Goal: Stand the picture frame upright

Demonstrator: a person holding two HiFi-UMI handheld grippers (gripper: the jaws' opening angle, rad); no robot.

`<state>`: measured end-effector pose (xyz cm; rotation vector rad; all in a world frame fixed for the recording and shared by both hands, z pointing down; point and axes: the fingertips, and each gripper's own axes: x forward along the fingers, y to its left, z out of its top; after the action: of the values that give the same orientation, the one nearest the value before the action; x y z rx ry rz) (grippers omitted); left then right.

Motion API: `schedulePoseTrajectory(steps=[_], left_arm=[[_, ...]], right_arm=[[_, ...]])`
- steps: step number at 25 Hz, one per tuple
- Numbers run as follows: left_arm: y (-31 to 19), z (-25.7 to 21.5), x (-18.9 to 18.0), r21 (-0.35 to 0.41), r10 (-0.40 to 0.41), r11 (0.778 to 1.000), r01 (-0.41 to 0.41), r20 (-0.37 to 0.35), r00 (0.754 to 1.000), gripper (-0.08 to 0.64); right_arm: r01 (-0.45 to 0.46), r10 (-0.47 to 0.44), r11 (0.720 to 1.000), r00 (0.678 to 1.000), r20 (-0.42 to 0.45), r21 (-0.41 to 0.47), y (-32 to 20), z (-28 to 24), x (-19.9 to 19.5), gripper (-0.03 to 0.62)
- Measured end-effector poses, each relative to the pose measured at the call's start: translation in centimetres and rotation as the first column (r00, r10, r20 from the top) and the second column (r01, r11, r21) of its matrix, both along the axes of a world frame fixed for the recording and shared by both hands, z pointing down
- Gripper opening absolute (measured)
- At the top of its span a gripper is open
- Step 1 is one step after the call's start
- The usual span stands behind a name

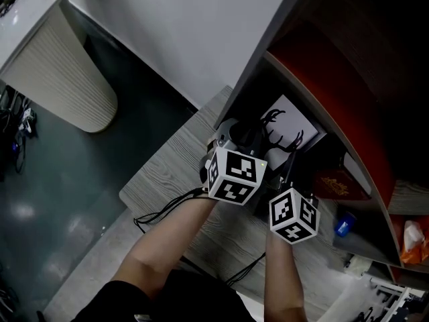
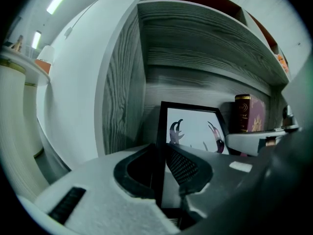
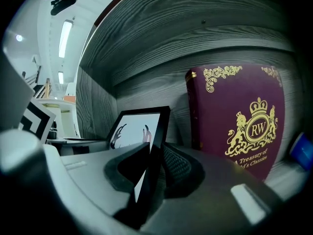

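- left gripper [image 2: 159, 170], lower centre of its view, grips the picture frame's [image 2: 194, 129] left edge.
- picture frame stands on edge inside the grey wooden shelf [image 2: 195, 43].
- right gripper [image 3: 154, 169] grips its right edge.
- maroon book [image 3: 239, 121] stands upright to the right, just beside the frame.

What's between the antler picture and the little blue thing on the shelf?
A maroon book stands between the picture frame and the blue thing; the right gripper view shows it.
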<state>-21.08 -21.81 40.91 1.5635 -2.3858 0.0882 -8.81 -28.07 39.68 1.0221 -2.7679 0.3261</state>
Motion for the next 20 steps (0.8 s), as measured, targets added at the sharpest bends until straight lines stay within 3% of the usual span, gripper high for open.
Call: schedulePoseTrajectory(steps=[20], left_arm=[[-2.5,1.1,-0.7,-0.024,0.001,1.0,-0.001,-0.026,1.0,0.067]], right_arm=[[0.0,0.001,1.0,1.0,0.008,-0.03,-1.7,0.5,-0.3,0.064]])
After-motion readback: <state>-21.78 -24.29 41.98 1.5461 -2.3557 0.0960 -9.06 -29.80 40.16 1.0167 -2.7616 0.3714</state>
